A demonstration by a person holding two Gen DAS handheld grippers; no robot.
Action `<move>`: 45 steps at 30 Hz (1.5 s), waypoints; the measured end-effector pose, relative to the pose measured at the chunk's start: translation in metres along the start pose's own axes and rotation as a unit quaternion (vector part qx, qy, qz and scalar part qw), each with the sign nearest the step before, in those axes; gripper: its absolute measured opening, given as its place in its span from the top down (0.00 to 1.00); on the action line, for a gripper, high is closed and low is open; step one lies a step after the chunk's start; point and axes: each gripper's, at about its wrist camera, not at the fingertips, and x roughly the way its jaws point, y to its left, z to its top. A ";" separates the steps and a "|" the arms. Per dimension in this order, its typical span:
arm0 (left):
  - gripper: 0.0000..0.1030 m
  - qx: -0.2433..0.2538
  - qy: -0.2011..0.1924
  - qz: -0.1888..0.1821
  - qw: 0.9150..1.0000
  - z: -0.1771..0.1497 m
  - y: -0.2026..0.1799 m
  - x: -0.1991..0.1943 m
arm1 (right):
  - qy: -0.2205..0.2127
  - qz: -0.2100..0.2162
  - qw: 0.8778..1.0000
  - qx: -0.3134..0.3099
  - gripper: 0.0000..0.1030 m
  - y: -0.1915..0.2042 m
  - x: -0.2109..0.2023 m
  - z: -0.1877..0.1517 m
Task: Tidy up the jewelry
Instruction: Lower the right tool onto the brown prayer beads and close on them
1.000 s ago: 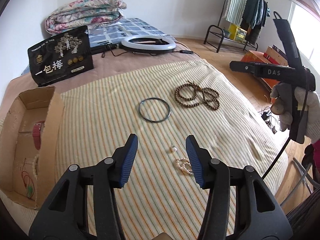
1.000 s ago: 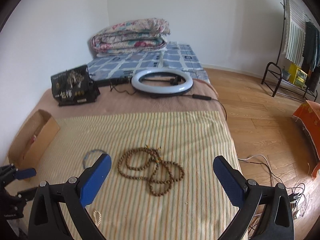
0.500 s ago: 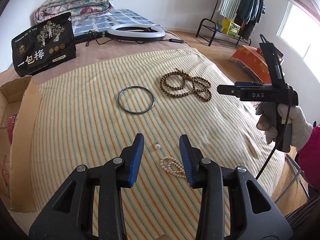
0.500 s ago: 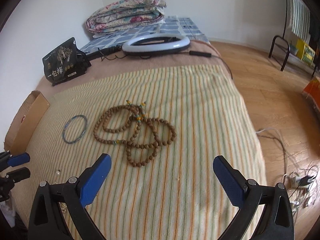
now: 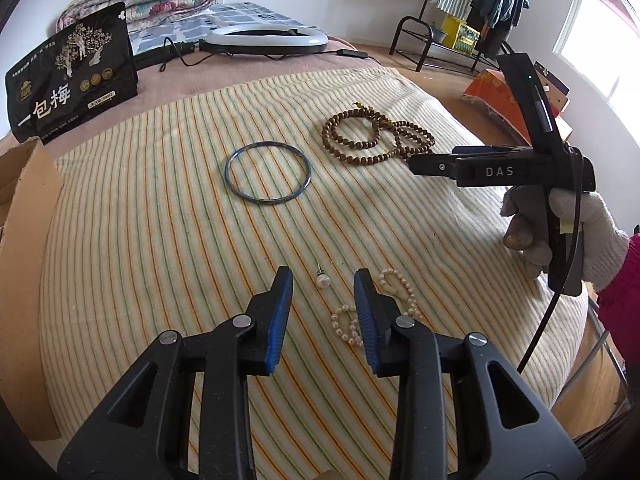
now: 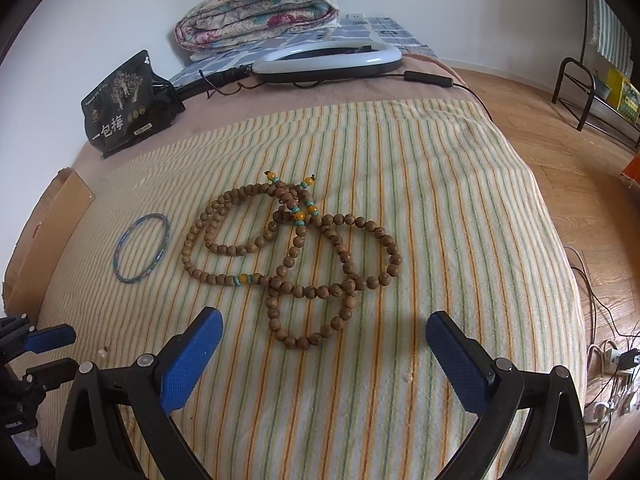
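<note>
On the striped cloth (image 5: pixel 160 240) lie a small pearl drop (image 5: pixel 322 280), a pearl bracelet (image 5: pixel 348 322), a dark blue bangle (image 5: pixel 267 172) and a long string of wooden beads (image 5: pixel 376 138). My left gripper (image 5: pixel 321 272) hangs low over the cloth with its jaws closing. The pearl drop lies just ahead between the tips, untouched, and the right finger hides part of the bracelet. My right gripper (image 6: pixel 324 318) stands wide open over the near loop of the wooden beads (image 6: pixel 288 256), holding nothing. A gloved hand (image 5: pixel 560 220) carries it.
A cardboard box (image 5: pixel 24 184) stands at the cloth's left edge. Behind are a black snack bag (image 5: pixel 72 88), a ring light (image 5: pixel 264 38) with its cable and a folded quilt (image 6: pixel 260 12). The bed drops off on the right to wooden floor with cables (image 6: pixel 600 320).
Both grippers have sunk toward the cloth. The left jaws have narrowed and now frame the pearl drop. The right gripper has come close over the wooden beads, still wide open.
</note>
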 end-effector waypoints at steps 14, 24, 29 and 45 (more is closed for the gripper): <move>0.77 -0.007 0.022 -0.002 1.000 -0.001 0.007 0.023 | 0.004 0.012 1.000 0.007 0.00 0.019 0.021 0.026; 0.82 -0.003 0.025 0.001 1.000 -0.001 0.008 0.027 | 0.017 -0.011 1.000 0.017 0.00 0.041 0.040 0.048; 0.85 -0.005 0.027 0.001 1.000 -0.001 0.010 0.027 | 0.016 -0.030 0.999 0.033 0.00 0.044 0.049 0.055; 0.89 -0.002 0.024 0.007 1.000 -0.001 0.009 0.029 | 0.048 -0.040 0.995 0.072 0.00 0.043 0.065 0.079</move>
